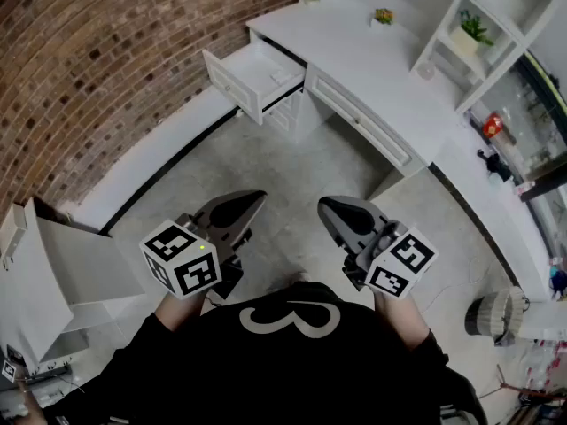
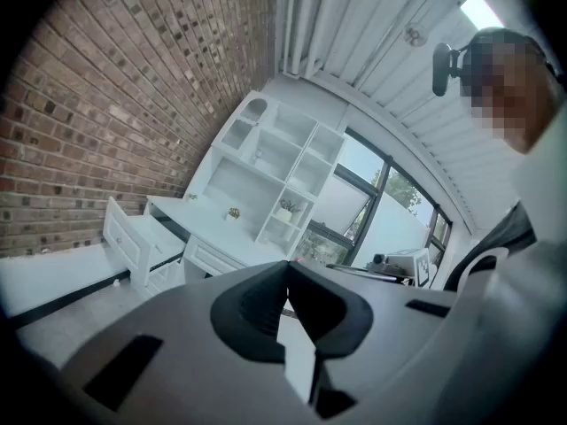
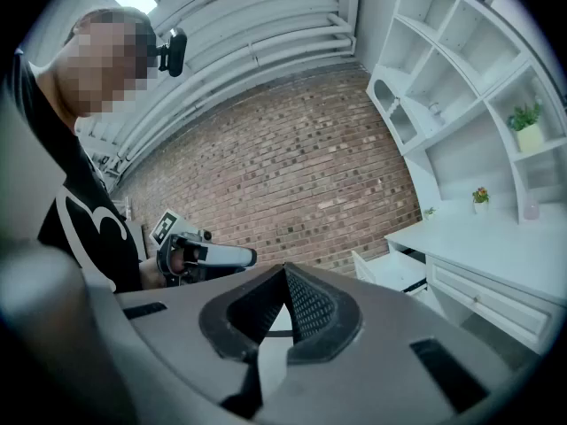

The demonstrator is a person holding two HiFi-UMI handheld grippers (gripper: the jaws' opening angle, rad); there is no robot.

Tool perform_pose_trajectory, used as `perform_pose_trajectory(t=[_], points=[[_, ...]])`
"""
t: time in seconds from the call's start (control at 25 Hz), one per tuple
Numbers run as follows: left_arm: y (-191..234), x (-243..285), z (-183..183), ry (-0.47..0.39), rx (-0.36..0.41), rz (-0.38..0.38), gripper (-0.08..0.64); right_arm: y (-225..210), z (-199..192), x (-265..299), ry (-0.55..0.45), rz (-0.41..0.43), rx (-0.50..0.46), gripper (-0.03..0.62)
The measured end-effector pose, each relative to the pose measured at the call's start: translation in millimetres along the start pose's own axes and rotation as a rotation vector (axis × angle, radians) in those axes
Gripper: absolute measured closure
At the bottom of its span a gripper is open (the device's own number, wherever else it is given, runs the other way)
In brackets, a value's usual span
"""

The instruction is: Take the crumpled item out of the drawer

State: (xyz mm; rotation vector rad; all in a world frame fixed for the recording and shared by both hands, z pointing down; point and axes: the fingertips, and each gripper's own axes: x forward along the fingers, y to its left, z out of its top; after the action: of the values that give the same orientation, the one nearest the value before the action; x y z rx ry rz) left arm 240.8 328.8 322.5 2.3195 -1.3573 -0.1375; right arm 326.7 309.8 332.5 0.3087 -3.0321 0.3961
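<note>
A white drawer (image 1: 251, 72) stands pulled out at the left end of the white desk (image 1: 372, 56), far ahead across the floor. A small pale item (image 1: 280, 76) lies inside it, too small to make out. My left gripper (image 1: 258, 197) and right gripper (image 1: 324, 204) are held side by side close to my body, both shut and empty, well short of the drawer. The open drawer (image 2: 133, 237) shows beyond the closed left gripper (image 2: 286, 266). Past the closed right gripper (image 3: 285, 271) I see the drawer (image 3: 390, 273) and the left gripper (image 3: 213, 256).
A brick wall (image 1: 115, 51) runs along the left with a low white ledge (image 1: 151, 162) at its foot. White shelves (image 1: 469, 16) with small plants stand over the desk. An open white cabinet (image 1: 49, 277) is at my near left, a round basket (image 1: 496, 314) at the right.
</note>
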Motion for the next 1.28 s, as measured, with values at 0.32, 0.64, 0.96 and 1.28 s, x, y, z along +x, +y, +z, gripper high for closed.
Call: perform_pose_trajectory(t=[0.32,0.64,0.96,1.28], points=[[-25.1,-37.7,12.5,-0.042,0.057,0.001,0.557,36.9,20.0,-6.0,-0.029,0.019,-0.052,0.583],[-31.8,-65.5,16.5,-0.080,0.077,0.031,0.557,61.6,32.8,-4.2,-0.050,0.050,-0.088,0.583],[-29.3,-86.6,27.2,-0.103,0.095,0.086,0.557,69.2,42.4,12.3,-0.075,0.074,-0.113,0.581],[-1.4,-96.4,35.2,-0.118,0.084,0.137,0.557,56.3,55.4,37.7,-0.085,0.076,-0.157,0.353]])
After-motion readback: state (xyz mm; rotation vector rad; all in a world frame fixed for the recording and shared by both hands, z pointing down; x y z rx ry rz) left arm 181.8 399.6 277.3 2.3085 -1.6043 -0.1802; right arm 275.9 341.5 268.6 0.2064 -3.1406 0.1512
